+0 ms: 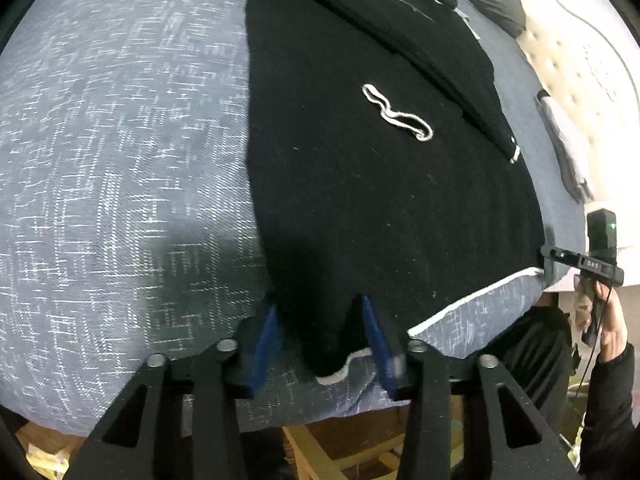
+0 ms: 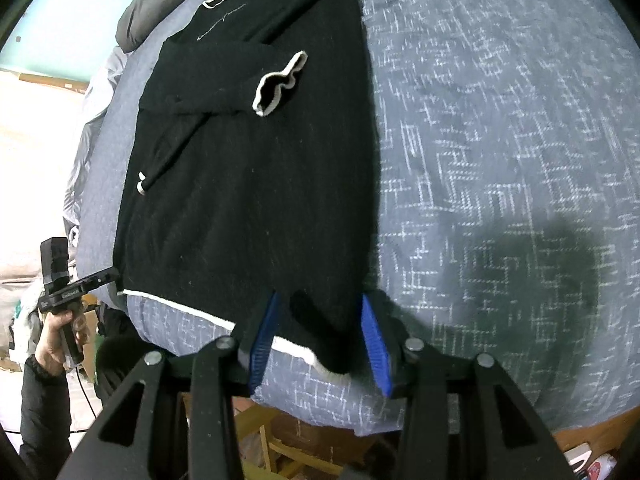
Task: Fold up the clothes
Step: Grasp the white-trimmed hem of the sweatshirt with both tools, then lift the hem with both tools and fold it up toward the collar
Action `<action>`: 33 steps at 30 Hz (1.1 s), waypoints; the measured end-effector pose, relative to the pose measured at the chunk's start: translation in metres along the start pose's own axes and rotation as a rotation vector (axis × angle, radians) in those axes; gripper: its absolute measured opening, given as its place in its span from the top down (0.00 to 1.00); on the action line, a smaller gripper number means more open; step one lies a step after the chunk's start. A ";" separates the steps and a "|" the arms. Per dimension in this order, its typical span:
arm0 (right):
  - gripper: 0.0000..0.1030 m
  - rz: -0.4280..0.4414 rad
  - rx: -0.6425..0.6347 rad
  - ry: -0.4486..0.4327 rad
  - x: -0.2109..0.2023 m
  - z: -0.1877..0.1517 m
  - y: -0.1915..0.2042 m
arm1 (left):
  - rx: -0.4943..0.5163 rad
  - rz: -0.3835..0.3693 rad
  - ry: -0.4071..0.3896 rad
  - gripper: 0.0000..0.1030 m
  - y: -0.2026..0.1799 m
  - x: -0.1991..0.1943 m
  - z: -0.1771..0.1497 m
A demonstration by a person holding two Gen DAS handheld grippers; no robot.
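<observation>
Item: black sweater point(image 1: 380, 208), white-trimmed, sleeves folded in, flat on the grey-blue bedspread point(image 1: 120, 160). My left gripper point(image 1: 320, 344) straddles its left hem corner, jaws part-open; right gripper point(image 2: 316, 344) likewise at the right corner; whether either pinches, I cannot tell. Next: clamp both, carry hem toward collar.

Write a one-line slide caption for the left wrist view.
Left gripper straddles a hem corner of the black sweater spread on the blue-grey bed cover, sleeves folded in.
</observation>
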State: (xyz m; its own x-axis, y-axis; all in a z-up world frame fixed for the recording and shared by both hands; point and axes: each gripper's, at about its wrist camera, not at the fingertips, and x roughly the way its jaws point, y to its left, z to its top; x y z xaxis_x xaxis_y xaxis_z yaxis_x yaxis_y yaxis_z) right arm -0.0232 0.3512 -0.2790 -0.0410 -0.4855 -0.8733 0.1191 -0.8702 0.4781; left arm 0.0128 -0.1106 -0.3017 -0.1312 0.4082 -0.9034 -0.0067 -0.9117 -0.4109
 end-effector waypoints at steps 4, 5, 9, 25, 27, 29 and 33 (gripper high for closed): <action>0.69 0.013 -0.039 -0.006 -0.001 -0.003 0.004 | 0.008 -0.019 -0.002 0.83 -0.003 0.000 -0.001; 0.79 0.019 -0.047 -0.010 -0.002 -0.003 0.005 | 0.013 -0.019 -0.008 0.88 -0.004 -0.001 -0.001; 0.94 0.043 -0.060 -0.032 -0.008 0.000 0.005 | 0.033 -0.038 -0.038 0.92 -0.011 -0.010 0.002; 0.96 0.210 -0.095 -0.212 -0.071 0.098 0.038 | 0.027 -0.182 -0.238 0.92 -0.016 -0.075 0.109; 0.96 0.215 -0.097 -0.237 -0.077 0.119 0.041 | 0.017 -0.190 -0.262 0.92 -0.018 -0.079 0.132; 0.96 0.223 -0.088 -0.252 -0.080 0.143 0.038 | 0.006 -0.195 -0.280 0.92 -0.016 -0.080 0.155; 0.96 0.238 -0.064 -0.266 -0.078 0.186 0.032 | -0.024 -0.205 -0.306 0.92 -0.005 -0.079 0.196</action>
State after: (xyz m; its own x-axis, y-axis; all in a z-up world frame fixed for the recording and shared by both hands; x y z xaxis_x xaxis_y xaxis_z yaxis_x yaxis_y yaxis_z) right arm -0.2009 0.3453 -0.1781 -0.2606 -0.6863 -0.6790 0.2177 -0.7270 0.6512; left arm -0.1712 -0.1475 -0.2042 -0.4196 0.5458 -0.7253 -0.0406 -0.8095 -0.5857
